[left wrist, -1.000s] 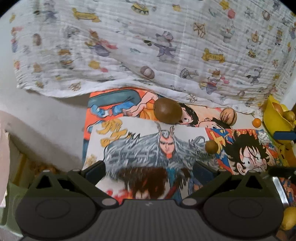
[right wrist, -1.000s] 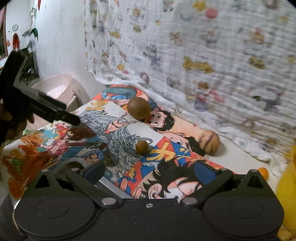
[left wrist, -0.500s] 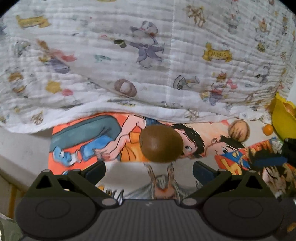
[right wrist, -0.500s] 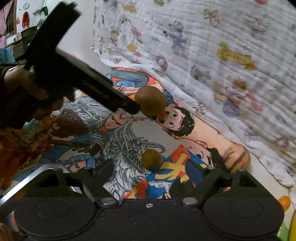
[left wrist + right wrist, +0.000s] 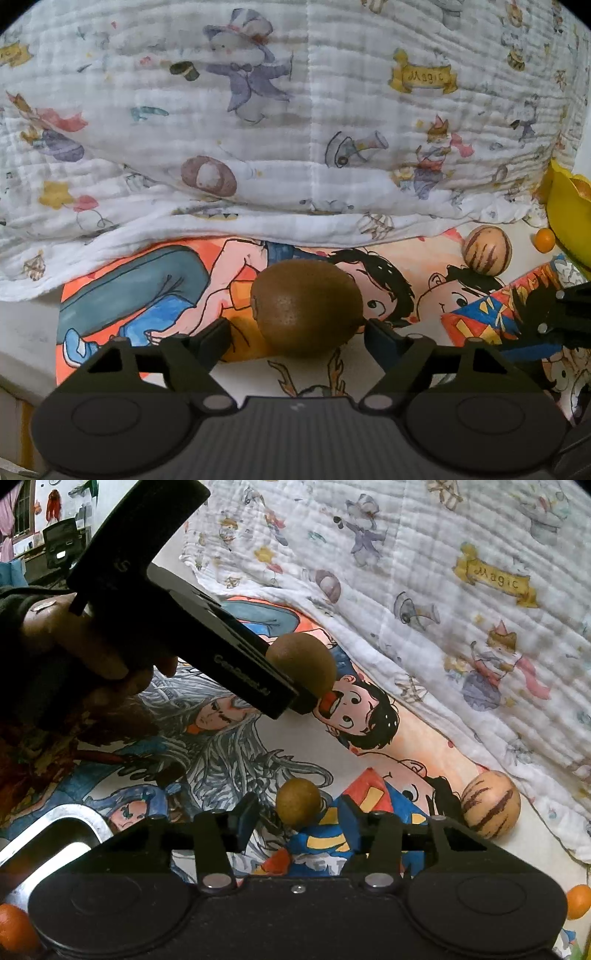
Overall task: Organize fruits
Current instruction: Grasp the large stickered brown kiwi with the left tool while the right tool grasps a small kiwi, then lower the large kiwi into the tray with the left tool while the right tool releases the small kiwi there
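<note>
Kiwi (image 5: 308, 306) seen between jaws of left gripper (image 5: 297, 334), jaws closing, pads not yet pressed; kiwi lying on table near blanket (image 5: 295, 129) at far edge. Small brown fruit (image 5: 298, 802) bracketed by closing jaws of right gripper (image 5: 297, 818), gaps visible. Kiwi judged light, firm, fuzzy; best taken across middle, gently. Counted: one kiwi, one small brown fruit, one striped fruit (image 5: 491, 803), three small oranges across both views.

Bowl (image 5: 567, 218) cut by right edge — contents unclear. Tray (image 5: 55, 834) half behind right gripper body. Orange (image 5: 14, 928) clipped at left edge. Left gripper covers near side of kiwi (image 5: 306, 661) — pad contact can't be judged. Blanket (image 5: 295, 129) hides mat's far edge.
</note>
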